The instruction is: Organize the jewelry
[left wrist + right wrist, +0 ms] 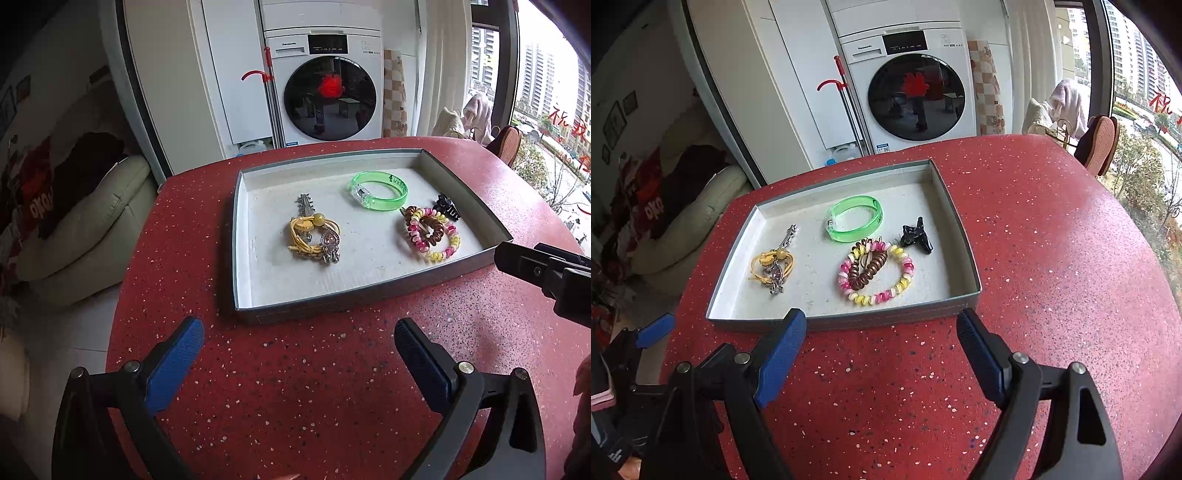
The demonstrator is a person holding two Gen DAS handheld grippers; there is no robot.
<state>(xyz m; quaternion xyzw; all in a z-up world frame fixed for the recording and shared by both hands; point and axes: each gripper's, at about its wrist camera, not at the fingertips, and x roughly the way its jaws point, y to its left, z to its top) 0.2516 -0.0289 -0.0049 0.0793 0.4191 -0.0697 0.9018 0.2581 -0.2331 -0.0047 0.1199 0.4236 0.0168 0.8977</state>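
Red table: a round red table point(295, 387) with little white specks holds a flat grey box tray point(369, 291) with a white floor.
Left tongs: the left gripper point(299, 343) hangs over the bare table, just in front of the tray's near wall. Its blue pads stand wide apart with nothing between them.
Right tongs: the right gripper point(881, 332) is also spread wide and holds nothing. One blue pad sits in front of the tray's near wall.
Green bangle: the see-through green bangle point(378, 191) lies near the back of the tray, far from both tongs.
Coil hair ties: a pink and yellow coil hair tie point(875, 275) lies nearest the right tongs, with a brown coil hair tie point(866, 271) inside its ring.
Black clip: a black claw clip point(916, 236) sits just beside the coils.
Yellow bunch: a yellow cord bracelet point(314, 236) with silver charms lies on the tray's left side.
Behind: a white washing machine point(325, 85) stands past the table.
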